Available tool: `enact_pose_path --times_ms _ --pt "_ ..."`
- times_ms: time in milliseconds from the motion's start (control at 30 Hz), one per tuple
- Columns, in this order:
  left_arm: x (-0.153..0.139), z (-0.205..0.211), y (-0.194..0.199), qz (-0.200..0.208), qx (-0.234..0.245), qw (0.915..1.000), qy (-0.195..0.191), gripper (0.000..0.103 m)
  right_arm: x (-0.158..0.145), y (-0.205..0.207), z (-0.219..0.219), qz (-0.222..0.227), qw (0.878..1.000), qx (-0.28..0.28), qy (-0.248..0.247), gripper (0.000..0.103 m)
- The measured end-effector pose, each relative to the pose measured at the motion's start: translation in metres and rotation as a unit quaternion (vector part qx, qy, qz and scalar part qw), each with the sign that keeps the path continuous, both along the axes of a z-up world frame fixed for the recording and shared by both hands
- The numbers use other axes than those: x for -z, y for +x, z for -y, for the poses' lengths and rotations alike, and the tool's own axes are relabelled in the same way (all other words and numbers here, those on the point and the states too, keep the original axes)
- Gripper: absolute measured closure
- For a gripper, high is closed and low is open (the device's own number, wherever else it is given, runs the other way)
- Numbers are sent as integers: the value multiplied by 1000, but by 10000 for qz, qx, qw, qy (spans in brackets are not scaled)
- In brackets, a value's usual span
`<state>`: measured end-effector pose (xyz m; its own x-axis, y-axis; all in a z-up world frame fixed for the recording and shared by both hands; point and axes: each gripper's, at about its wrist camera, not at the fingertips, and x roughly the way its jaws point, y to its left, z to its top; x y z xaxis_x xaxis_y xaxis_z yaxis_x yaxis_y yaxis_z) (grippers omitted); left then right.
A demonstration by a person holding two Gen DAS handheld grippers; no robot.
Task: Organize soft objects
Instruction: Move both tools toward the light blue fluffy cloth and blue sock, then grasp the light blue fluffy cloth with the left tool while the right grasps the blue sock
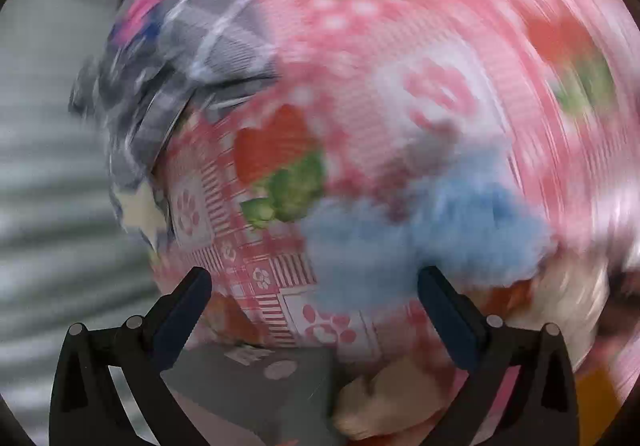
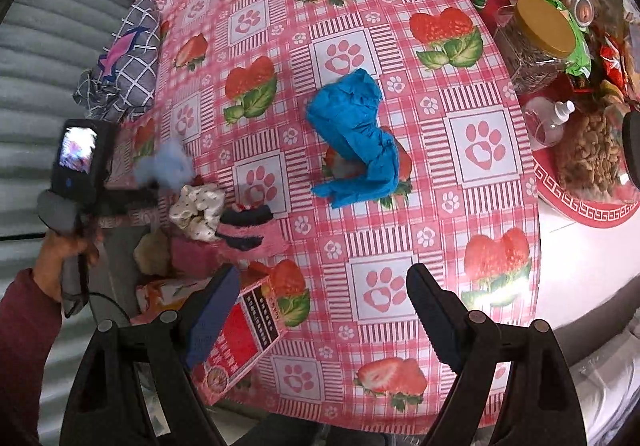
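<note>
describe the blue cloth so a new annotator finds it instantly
On the pink strawberry-and-paw tablecloth, look near the middle of the right wrist view. The blue cloth lies crumpled there on its own, apart from the pile of small soft items at the table's left edge. It is the only saturated blue thing; the fluffy puff is much paler.

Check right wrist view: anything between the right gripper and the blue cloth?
Nothing. In the right wrist view only bare strawberry-and-paw tablecloth lies between the open right gripper and the crumpled blue cloth. The red box sits off beside the gripper's left finger.
</note>
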<state>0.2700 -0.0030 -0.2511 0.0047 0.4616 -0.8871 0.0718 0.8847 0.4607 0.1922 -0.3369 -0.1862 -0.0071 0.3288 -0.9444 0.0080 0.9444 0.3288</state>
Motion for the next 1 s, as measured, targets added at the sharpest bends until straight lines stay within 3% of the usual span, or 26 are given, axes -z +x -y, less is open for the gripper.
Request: enact_pose_path --times_ms 100,200,333,433,567,667,900,1000 --pt "-15 -19 6 169 -493 9959 -737 0 5 8 -1 -9 10000 -24 -2 17" --pt "-19 -13 0 164 -124 9974 -685 0 15 17 -1 -31 9999 -52 -99 17" --pt "-17 -4 -2 161 -32 9945 -1031 0 34 28 -1 -147 9996 -52 -248 17" --pt "-11 7 1 142 67 9956 -923 0 49 35 -5 -220 9991 -134 -344 17" --pt "2 24 1 130 609 9967 -511 0 66 48 -14 -156 9978 -351 -549 17" --pt "9 34 1 93 871 9949 -497 0 82 60 -20 -181 9971 -396 -632 17" --pt "21 30 8 -17 533 9957 -753 0 118 83 -35 -232 9946 -477 -898 17" --pt "26 26 12 -67 570 9954 -762 0 123 89 -45 -60 9931 -631 -985 5"
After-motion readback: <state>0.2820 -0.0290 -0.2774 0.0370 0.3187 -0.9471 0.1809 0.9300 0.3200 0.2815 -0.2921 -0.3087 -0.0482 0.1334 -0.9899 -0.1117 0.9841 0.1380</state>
